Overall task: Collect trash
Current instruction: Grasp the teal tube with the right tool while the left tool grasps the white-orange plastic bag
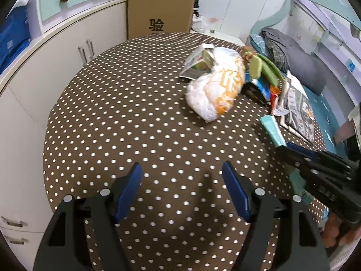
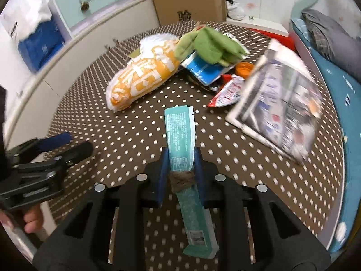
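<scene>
In the right wrist view my right gripper (image 2: 181, 150) is shut on a long teal packet (image 2: 180, 126) bound with brown string; the packet sticks out ahead of the pads and hangs back under the gripper. The left wrist view shows the same packet (image 1: 271, 129) in that gripper (image 1: 291, 146) at the right edge. My left gripper (image 1: 182, 164) stands open over bare polka-dot tablecloth (image 1: 112, 124), holding nothing. Further back lie a white and orange plastic bag (image 2: 144, 74), a green cloth (image 2: 207, 45), a blue wrapper (image 2: 203, 68) and a red wrapper (image 2: 227, 92).
A folded newspaper (image 2: 277, 97) lies at the table's right side, with a small orange cup (image 2: 243, 67) behind it. A cardboard box (image 1: 160, 11) stands behind the table, white cabinets (image 1: 67, 52) run along the left, and a bed (image 1: 315, 103) with grey bedding is on the right.
</scene>
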`<state>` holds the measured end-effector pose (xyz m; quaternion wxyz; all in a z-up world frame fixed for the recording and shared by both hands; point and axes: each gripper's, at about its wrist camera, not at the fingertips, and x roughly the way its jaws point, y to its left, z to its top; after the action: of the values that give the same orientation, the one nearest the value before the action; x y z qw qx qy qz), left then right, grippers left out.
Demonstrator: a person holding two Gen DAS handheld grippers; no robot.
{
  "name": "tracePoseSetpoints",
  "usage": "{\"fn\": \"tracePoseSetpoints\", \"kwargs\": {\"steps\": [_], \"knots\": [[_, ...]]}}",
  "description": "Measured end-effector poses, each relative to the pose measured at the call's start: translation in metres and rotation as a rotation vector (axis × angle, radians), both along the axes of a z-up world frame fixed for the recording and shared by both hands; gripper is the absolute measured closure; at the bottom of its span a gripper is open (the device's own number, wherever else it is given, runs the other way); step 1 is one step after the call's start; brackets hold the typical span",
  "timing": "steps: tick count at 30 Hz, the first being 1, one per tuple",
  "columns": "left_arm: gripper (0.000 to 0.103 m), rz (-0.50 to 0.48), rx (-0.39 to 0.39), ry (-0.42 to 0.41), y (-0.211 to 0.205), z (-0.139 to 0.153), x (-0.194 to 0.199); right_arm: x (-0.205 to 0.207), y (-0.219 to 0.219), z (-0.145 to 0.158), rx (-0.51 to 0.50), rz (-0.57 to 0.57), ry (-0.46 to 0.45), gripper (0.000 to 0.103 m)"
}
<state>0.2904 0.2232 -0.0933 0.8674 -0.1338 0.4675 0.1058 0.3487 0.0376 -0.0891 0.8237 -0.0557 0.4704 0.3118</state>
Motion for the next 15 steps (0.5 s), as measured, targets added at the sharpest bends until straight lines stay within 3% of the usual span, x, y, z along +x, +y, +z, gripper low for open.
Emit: {"fn": "tracePoseSetpoints", "kwargs": {"steps": [7, 15], "knots": [[0.023, -0.054, 0.044, -0.017, -0.021, 0.017, 0.02, -0.004, -0.035, 0.035, 0.071, -0.074, -0.072, 0.081], [0.02, -0.123, 0.104, -0.021, -0.033, 0.031, 0.069, 0.023, -0.062, 0.046, 0.115, -0.156, -0.085, 0.081]]}}
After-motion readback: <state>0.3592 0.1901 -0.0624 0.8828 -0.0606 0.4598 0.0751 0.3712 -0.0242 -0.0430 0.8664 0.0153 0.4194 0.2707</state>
